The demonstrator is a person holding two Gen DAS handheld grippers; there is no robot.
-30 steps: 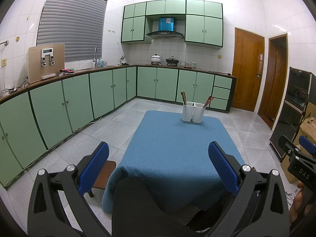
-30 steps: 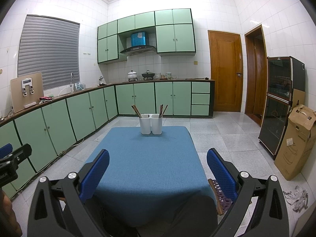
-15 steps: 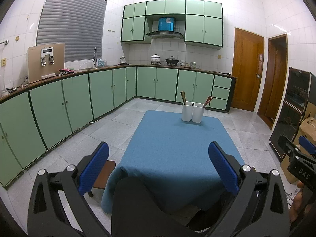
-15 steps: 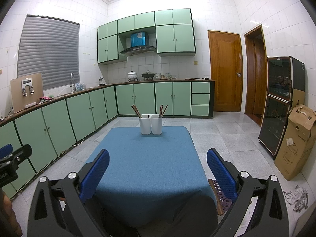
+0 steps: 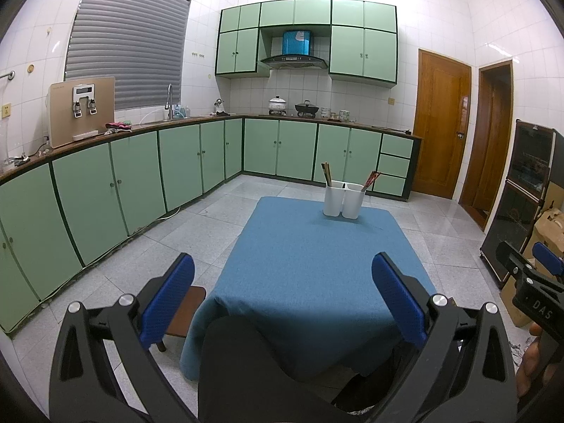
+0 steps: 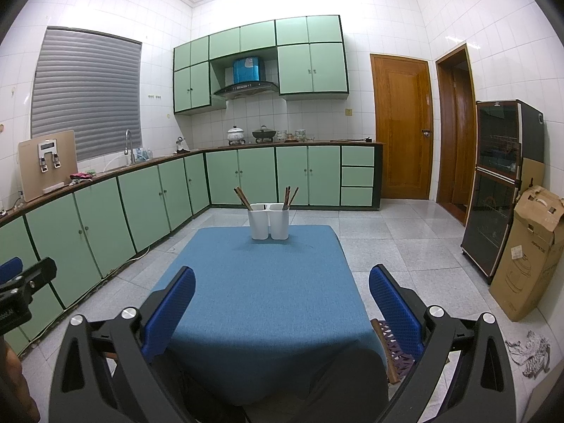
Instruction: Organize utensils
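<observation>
Two white utensil cups (image 5: 343, 200) stand side by side at the far end of a blue-clothed table (image 5: 310, 268); they also show in the right wrist view (image 6: 268, 221). Brown chopsticks (image 6: 243, 198) lean in the left cup and several reddish chopsticks (image 6: 289, 196) in the right cup. My left gripper (image 5: 283, 303) is open and empty, held at the table's near end. My right gripper (image 6: 282, 308) is open and empty, also at the near end, far from the cups.
Green cabinets (image 5: 141, 179) run along the left and back walls. A dark cabinet (image 6: 500, 187) and a cardboard box (image 6: 528, 253) stand at the right. A wooden stool (image 5: 185, 312) sits by the table's left near corner. My dark-clothed knee (image 5: 253, 363) is below.
</observation>
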